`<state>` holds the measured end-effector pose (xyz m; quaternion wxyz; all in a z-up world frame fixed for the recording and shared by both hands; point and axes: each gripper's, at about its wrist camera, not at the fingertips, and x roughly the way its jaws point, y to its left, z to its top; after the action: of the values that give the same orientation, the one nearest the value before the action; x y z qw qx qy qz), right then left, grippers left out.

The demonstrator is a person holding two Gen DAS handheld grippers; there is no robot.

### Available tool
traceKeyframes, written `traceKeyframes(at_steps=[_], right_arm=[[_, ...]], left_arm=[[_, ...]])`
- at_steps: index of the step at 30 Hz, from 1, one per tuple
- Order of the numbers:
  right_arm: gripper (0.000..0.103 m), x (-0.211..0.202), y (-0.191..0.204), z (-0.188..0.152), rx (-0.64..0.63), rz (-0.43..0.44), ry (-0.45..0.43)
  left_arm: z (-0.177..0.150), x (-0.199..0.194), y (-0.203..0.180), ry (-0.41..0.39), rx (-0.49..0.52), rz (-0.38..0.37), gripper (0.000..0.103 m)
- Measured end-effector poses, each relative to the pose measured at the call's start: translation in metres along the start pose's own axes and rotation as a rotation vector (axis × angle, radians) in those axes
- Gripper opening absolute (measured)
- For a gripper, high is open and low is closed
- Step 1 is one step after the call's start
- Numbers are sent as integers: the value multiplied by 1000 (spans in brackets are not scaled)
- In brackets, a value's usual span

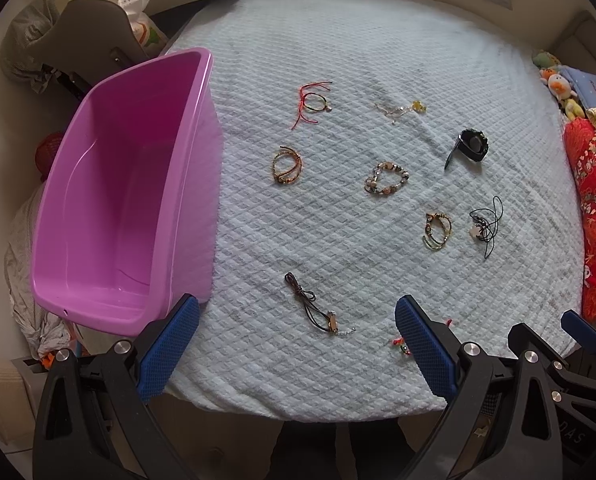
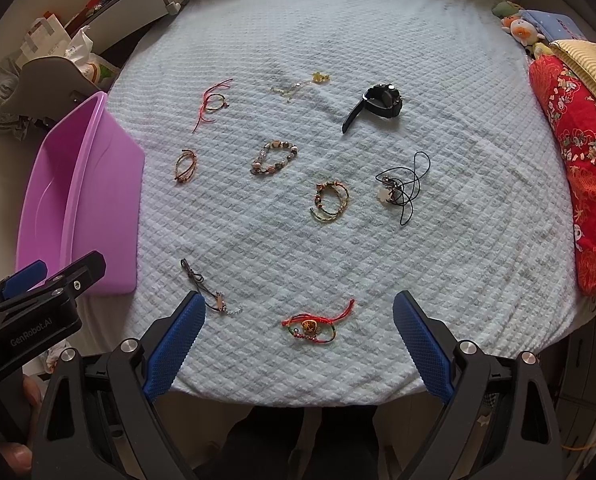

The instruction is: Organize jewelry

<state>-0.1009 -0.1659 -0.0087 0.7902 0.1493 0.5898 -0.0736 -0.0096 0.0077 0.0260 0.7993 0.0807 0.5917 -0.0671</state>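
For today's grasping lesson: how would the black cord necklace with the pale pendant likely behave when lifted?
The black cord necklace lies in loose tangled loops, so it is probably floppy and would dangle. Its pale pendant may swing as the heaviest part. The thin cord could slip between the pads unless pinched firmly.

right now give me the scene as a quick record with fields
surface: pale blue quilted blanket
container: purple bin at the blanket's left edge, nothing visible inside
nearest pieces: red cord bracelet, brown cord bracelet
middle: beaded bracelet
far right: black watch
left hand-held gripper: open, holding nothing
right hand-held gripper: open, holding nothing, red cord bracelet lies just ahead of it
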Motion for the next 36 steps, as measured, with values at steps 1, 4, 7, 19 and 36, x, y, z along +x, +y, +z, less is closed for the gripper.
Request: traceKeyframes(at_steps=[1, 4, 7, 19, 36], right_arm=[[91, 0, 0, -1, 1, 0, 0], [91, 0, 0, -2, 1, 0, 0], [91, 0, 1, -2, 1, 0, 0], [91, -1, 2, -2, 1, -2, -3], [91, -1, 3, -6, -1, -4, -5]], left_arm=[[0, 0, 0, 0, 0, 0, 96], [0, 1, 1, 0, 1, 1, 96], [0, 1, 1, 0, 1, 2, 96], [0, 1, 0, 0, 1, 1, 96], [-1, 1, 1, 0, 2, 5, 96]])
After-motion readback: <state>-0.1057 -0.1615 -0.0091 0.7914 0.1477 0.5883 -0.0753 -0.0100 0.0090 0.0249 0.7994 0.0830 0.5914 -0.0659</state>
